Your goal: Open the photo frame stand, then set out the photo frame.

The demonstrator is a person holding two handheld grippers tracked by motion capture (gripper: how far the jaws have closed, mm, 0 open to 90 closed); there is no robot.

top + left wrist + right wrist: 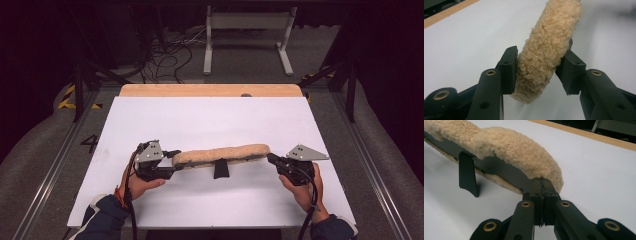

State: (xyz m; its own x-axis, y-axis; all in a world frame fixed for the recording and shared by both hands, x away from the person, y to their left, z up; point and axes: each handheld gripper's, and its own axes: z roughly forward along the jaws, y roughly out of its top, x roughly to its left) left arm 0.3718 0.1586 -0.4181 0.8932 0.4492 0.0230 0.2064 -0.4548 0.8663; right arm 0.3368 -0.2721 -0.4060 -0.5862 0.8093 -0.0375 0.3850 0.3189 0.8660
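You have one sheepskin strap pad [221, 154], a long tan fleece sleeve, stretched between your two grippers over the white table sheet [210, 120]. Take the pad as your landmark: its long axis runs across the sheet from side to side, nearly level, with each end pointing straight into one set of jaws.

Your left gripper [173, 159] sits at the pad's left end. In the left gripper view the fleece [544, 55] stands between the two black jaws and both pads press its flanks, so the jaws are half closed and gripping the thick woolly end.

Your right gripper [271, 158] meets the pad's right end. In the right gripper view its jaws are closed almost flat on the thin dark backing edge [506, 171] just beneath the fleece, pinching that lip and not the wool.

One short black tab [220, 169] hangs down from the underside of the pad near its middle, its lower end at or close to the sheet; whether it touches I cannot tell.

Both hands lie equally near the pad, one at each end, so the coming move likely turns on that shared axis: any pull or twist will run along the pad's length.

Count: one pad, one tab, two grippers.
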